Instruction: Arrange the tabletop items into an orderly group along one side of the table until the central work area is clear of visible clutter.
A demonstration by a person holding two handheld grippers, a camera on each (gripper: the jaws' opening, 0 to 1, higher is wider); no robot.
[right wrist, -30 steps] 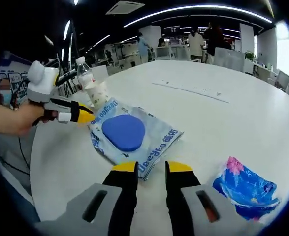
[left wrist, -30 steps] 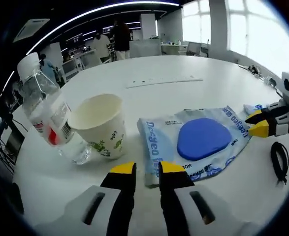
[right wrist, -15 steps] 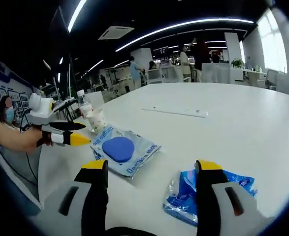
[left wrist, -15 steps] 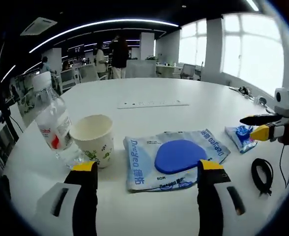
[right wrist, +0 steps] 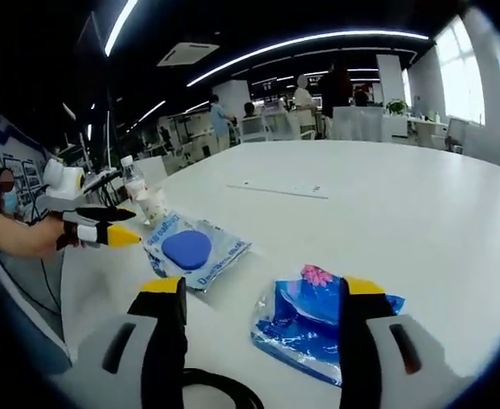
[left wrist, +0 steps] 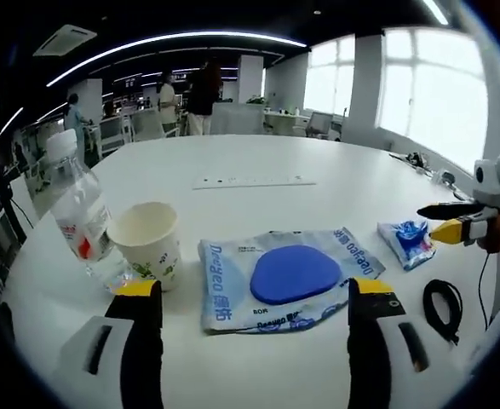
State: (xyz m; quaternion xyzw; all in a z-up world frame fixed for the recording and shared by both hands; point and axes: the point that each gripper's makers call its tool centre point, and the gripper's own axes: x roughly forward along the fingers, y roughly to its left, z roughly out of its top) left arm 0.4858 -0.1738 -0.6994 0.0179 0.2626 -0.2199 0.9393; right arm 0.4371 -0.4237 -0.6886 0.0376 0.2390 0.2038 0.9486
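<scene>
**Tabletop items, both claws wide open and empty**

Tabletop (left wrist: pixel 258 162): white, round, carrying everything below. Landmark: pale wipes pack (left wrist: pixel 285 277) with blue oval lid, lying flat.

Left gripper view:
- Left claw (left wrist: pixel 254 298) spread wide, jaws straddling the wipes pack from the near side, gripping nothing.
- Paper cup (left wrist: pixel 146 244) upright, just left of the wipes pack.
- Water bottle (left wrist: pixel 77 220) with white cap, left of the cup, touching or nearly touching it; cannot tell which.
- Blue patterned packet (left wrist: pixel 407 241) right of the wipes pack, apart from it.
- Black cable loop (left wrist: pixel 439 299) right of the wipes pack, nearer the camera than the packet.
- Right claw (left wrist: pixel 445 221) held just above the packet's far-right edge.

Right gripper view:
- Right claw (right wrist: pixel 263 294) spread wide, empty, blue patterned packet (right wrist: pixel 318 317) lying between its jaws.
- Wipes pack (right wrist: pixel 192 249) left of the packet; left claw (right wrist: pixel 117 228) beside it.
</scene>
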